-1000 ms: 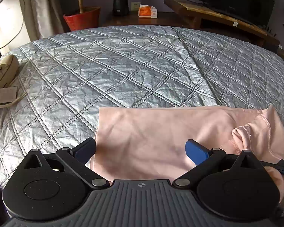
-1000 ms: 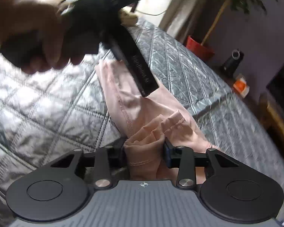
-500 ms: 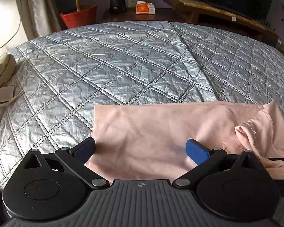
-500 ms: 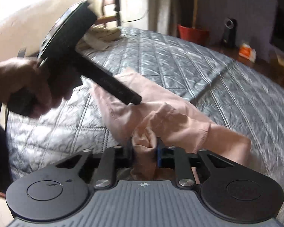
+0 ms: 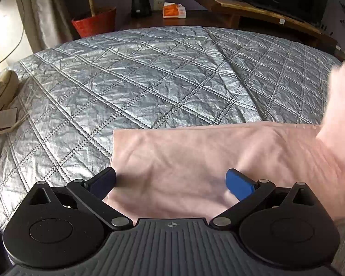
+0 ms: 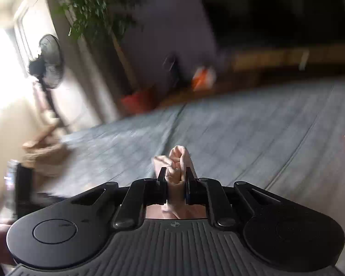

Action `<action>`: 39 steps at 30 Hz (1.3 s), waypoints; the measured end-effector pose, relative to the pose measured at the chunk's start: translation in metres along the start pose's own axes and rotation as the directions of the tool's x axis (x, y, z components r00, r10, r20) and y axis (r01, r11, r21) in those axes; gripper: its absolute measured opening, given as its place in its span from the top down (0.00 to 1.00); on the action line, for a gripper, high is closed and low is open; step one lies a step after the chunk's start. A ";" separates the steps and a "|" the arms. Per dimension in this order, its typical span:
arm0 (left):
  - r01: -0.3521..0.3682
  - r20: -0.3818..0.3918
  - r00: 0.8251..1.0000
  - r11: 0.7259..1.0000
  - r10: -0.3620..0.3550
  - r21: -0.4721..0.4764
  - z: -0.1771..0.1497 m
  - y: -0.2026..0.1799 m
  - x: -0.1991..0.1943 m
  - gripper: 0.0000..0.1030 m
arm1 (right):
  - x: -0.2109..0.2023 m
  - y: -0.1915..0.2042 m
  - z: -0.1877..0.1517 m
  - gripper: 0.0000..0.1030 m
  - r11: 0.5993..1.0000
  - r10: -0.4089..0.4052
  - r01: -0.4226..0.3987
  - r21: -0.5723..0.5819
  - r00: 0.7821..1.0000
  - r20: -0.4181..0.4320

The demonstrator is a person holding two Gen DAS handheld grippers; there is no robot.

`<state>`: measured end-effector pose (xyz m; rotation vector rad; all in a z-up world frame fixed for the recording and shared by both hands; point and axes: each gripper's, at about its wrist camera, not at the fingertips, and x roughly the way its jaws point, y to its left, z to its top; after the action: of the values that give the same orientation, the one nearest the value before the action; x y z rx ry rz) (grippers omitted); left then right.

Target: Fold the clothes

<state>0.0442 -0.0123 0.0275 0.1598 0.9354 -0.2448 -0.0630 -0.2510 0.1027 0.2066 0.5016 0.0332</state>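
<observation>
Sadly no legible writing; right tongs (image 6: 176, 181) pinch pink garment (image 6: 178, 161).

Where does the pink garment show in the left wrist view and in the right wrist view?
Left wrist: the pink garment lies flat on the quilt between the open left gripper's fingers, its right end lifted, blurred.
Right wrist: a bunched fold of it sits pinched in the right gripper.
Shared landmark: red plant pot.

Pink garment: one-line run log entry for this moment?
phase: fold | right gripper: shut on pink garment, end lifted | left gripper: open over garment | surface: quilted bed cover
</observation>
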 end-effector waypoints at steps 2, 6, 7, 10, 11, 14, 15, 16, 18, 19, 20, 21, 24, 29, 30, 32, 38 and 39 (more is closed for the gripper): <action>0.001 0.000 1.000 1.000 -0.001 0.002 0.000 -0.001 0.000 0.00 | 0.010 0.025 -0.003 0.85 0.986 -0.063 0.055 -0.155 0.997 -0.048; 0.001 0.005 1.000 1.000 -0.001 0.012 -0.001 -0.003 -0.001 0.00 | 0.051 0.078 -0.049 0.85 0.921 -0.060 -0.024 -0.389 0.978 -0.201; 0.003 0.004 1.000 1.000 -0.003 0.012 -0.001 -0.003 -0.001 0.00 | 0.058 0.093 -0.063 0.85 0.897 -0.059 -0.050 -0.440 0.971 -0.230; 0.007 0.002 1.000 1.000 -0.007 0.009 -0.001 -0.002 0.000 0.00 | 0.060 0.120 -0.082 0.84 0.836 -0.054 -0.095 -0.541 0.966 -0.253; 0.007 0.001 1.000 1.000 -0.007 0.008 0.000 -0.002 0.000 0.00 | 0.060 0.122 -0.084 0.83 0.824 -0.058 -0.098 -0.559 0.965 -0.255; 0.009 0.001 1.000 1.000 -0.009 0.010 -0.001 -0.002 0.000 0.00 | 0.061 0.125 -0.087 0.80 0.808 -0.056 -0.109 -0.579 0.964 -0.260; 0.010 0.001 1.000 1.000 -0.010 0.010 -0.001 -0.002 0.000 0.00 | 0.061 0.123 -0.085 0.79 0.824 -0.046 -0.113 -0.555 0.963 -0.264; 0.011 0.000 1.000 1.000 -0.011 0.010 -0.001 -0.002 0.000 0.00 | 0.061 0.118 -0.081 0.74 0.851 -0.027 -0.122 -0.510 0.961 -0.274; 0.011 0.000 1.000 1.000 -0.011 0.009 -0.001 -0.002 -0.001 0.00 | 0.059 0.104 -0.073 0.46 0.909 0.033 -0.153 -0.388 0.954 -0.299; 0.012 0.000 1.000 1.000 -0.012 0.010 -0.001 -0.002 -0.001 0.00 | 0.054 0.095 -0.066 0.19 0.937 0.084 -0.178 -0.302 0.951 -0.298; 0.012 0.000 1.000 1.000 -0.012 0.011 -0.001 -0.002 -0.001 0.00 | 0.048 0.088 -0.060 0.10 0.954 0.128 -0.195 -0.228 0.952 -0.277; 0.014 0.000 1.000 1.000 -0.014 0.011 -0.001 -0.002 0.000 0.00 | 0.042 0.082 -0.054 0.10 0.963 0.167 -0.212 -0.166 0.954 -0.249; 0.016 -0.002 1.000 1.000 -0.016 0.012 -0.001 -0.002 0.000 0.00 | 0.033 0.061 -0.036 0.13 0.973 0.223 -0.229 -0.026 0.963 -0.151; 0.017 -0.001 1.000 1.000 -0.017 0.018 -0.002 -0.004 -0.001 0.00 | 0.064 0.023 -0.025 0.59 0.997 0.059 -0.050 0.059 0.983 -0.173; 0.018 0.000 1.000 1.000 -0.018 0.018 -0.002 -0.004 0.000 0.00 | 0.076 0.022 -0.028 0.70 1.000 0.025 -0.024 0.011 0.977 -0.210; 0.018 0.000 1.000 1.000 -0.018 0.018 -0.002 -0.004 0.000 0.00 | 0.091 0.033 -0.038 0.70 0.993 -0.018 -0.013 -0.114 0.965 -0.260; 0.019 0.032 0.999 0.999 -0.017 -0.032 0.002 0.006 -0.007 0.01 | 0.073 0.044 -0.034 0.59 0.984 -0.057 0.029 -0.174 0.985 -0.160; 0.019 0.046 0.999 0.998 -0.016 -0.061 0.004 0.012 -0.010 0.01 | 0.062 0.041 -0.030 0.53 0.991 -0.048 0.033 -0.129 0.992 -0.115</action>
<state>0.0448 0.0000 0.0384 0.0890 0.8984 -0.2350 -0.0226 -0.2005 0.0563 0.0696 0.6197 0.0378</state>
